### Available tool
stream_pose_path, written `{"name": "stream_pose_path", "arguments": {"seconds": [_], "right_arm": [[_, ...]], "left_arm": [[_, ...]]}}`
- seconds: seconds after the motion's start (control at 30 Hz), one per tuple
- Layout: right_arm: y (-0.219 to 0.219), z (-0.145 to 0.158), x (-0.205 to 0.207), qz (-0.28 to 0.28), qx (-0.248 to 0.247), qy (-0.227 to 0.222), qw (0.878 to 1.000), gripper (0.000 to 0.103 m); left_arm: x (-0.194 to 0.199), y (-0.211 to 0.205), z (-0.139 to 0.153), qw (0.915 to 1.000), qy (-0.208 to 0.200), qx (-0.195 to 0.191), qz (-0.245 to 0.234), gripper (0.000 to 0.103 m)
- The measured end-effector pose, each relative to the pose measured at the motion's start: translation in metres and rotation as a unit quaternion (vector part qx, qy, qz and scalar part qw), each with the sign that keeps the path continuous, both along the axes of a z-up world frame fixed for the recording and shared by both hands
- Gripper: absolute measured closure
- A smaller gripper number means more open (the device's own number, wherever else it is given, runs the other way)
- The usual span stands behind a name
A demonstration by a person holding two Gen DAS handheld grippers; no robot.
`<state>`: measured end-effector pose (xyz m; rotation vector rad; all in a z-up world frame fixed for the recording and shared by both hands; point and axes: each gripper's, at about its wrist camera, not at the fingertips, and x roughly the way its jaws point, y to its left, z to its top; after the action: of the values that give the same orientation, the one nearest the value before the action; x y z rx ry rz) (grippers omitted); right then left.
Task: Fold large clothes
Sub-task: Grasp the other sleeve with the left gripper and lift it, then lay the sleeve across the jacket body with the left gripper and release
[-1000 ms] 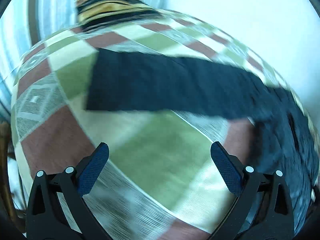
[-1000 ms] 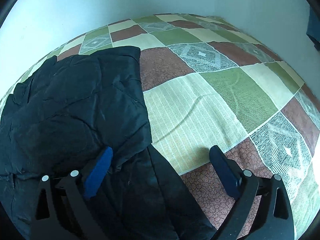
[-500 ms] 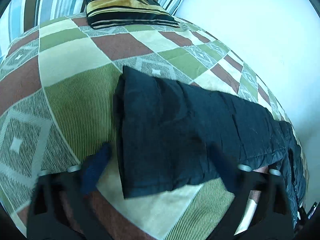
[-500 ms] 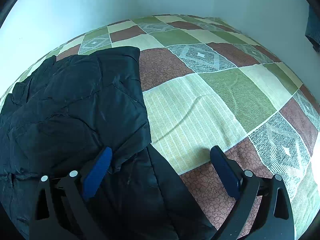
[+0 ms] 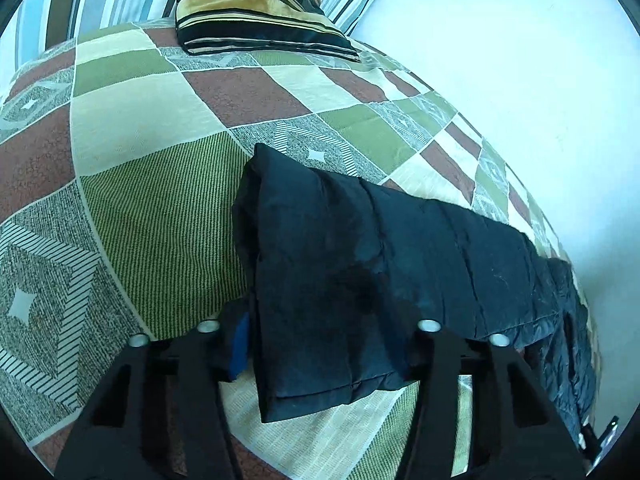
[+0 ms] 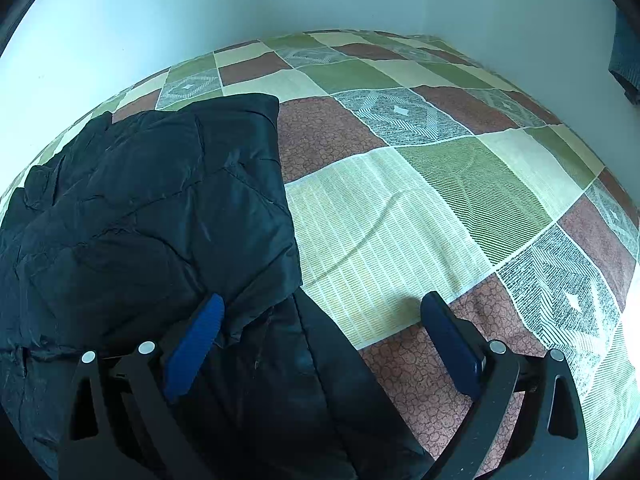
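A dark navy padded jacket [image 6: 152,208] lies on the patchwork bedspread [image 6: 400,216]. In the left wrist view one long sleeve [image 5: 400,248] stretches out from it, cuff end nearest me. My left gripper [image 5: 324,344] straddles that cuff end with its jaws closing; the blue left pad [image 5: 240,344] touches the sleeve's edge, the right pad is hidden under the fabric, and the cloth bunches between them. My right gripper [image 6: 320,340] stands open low over the jacket's lower edge, its left pad [image 6: 196,340] above the fabric and its right finger above the bedspread.
A striped cushion [image 5: 256,4] and a striped pillow [image 5: 80,0] sit at the head of the bed. A pale wall [image 5: 520,80] runs along the bed's far side. Bare bedspread [image 5: 152,208] lies left of the sleeve.
My left gripper came forward over the sleeve's cuff end, and its jaws narrowed from wide apart to touching the sleeve. The right gripper and the jacket body stayed still.
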<state>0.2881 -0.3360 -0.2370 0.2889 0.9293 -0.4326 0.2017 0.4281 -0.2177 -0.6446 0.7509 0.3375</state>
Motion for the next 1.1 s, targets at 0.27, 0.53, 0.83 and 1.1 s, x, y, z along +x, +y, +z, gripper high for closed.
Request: {"name": "stream_pose_path", "arguments": {"seconds": [0.27,0.53,0.83,1.1], "right_arm": [[0.000,0.001,0.000,-0.001,-0.003,0.000,1.000,0.005],[0.002,0.002,0.000,-0.005,-0.008,0.001,1.000,0.005],[-0.001,-0.001,-0.002,-0.008,0.007,-0.005,1.000,0.005],[-0.003,-0.002,-0.003,-0.008,0.012,-0.008,1.000,0.005]], "left_arm": [[-0.001,-0.004,0.014,0.9997,-0.013,0.019,-0.010,0.092],[0.008,-0.046,0.088,0.9941,-0.081,0.048,-0.055,0.095],[0.071,-0.204,0.167,0.9626,-0.134,0.096,-0.215,0.095],[0.125,-0.386,0.170,0.9193,-0.136,0.107,-0.354,0.095]]}}
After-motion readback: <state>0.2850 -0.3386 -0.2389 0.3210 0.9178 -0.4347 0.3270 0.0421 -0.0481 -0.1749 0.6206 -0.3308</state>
